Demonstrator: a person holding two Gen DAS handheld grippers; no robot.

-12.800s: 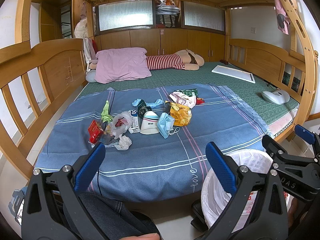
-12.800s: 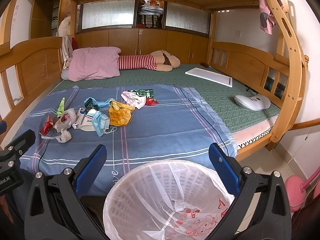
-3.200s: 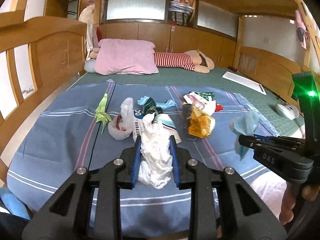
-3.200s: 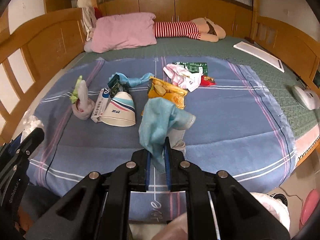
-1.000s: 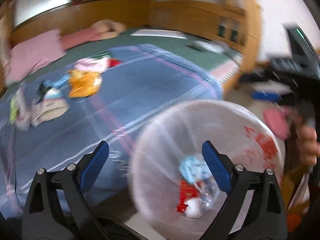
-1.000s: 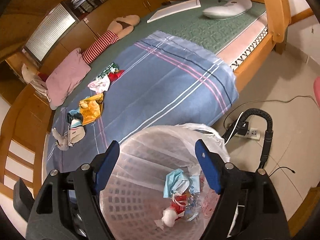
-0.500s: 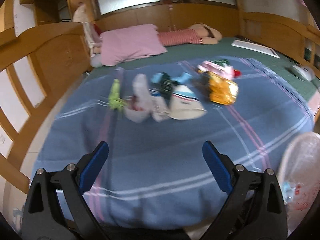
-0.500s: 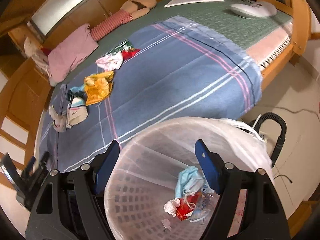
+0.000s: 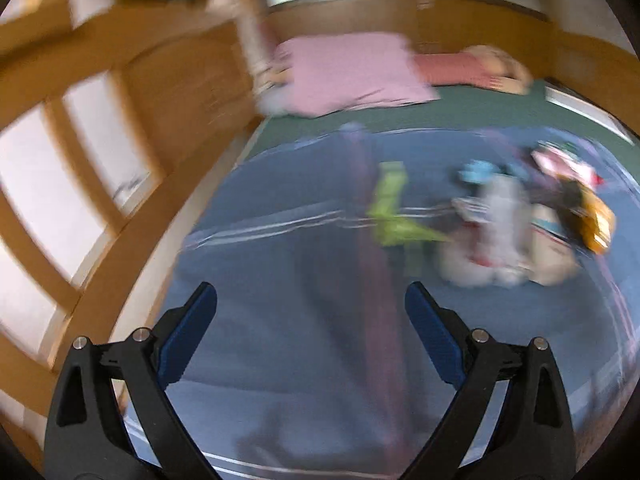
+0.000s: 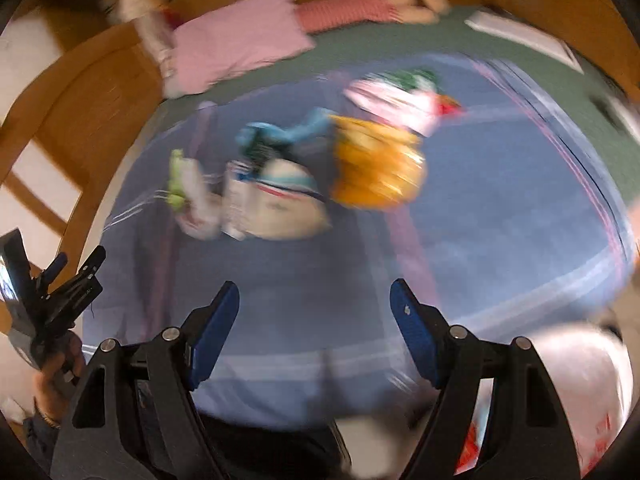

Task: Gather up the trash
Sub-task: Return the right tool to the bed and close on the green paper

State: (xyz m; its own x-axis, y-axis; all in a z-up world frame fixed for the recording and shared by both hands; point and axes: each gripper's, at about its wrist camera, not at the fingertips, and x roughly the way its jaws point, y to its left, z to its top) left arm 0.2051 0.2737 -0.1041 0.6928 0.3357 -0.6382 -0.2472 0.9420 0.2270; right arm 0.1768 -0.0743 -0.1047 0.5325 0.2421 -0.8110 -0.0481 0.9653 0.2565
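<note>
Trash on blue blanket, both grippers empty

Trash pile (image 10: 304,168) lies mid-blanket (image 10: 500,232), well ahead of right gripper (image 10: 314,312), jaws wide apart, nothing held. Orange bag (image 10: 376,168) sits at the pile's right. Left gripper (image 9: 310,320), likewise spread and empty; green wrapper (image 9: 390,216) lies beyond it. Views blurred.

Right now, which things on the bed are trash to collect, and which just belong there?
Trash to collect:
- orange wrapper
- green wrapper
- white paper cup
- pink-and-white bag
- blue scrap

Just lying about:
- pink pillow
- striped doll
- white board
- blue sheet
</note>
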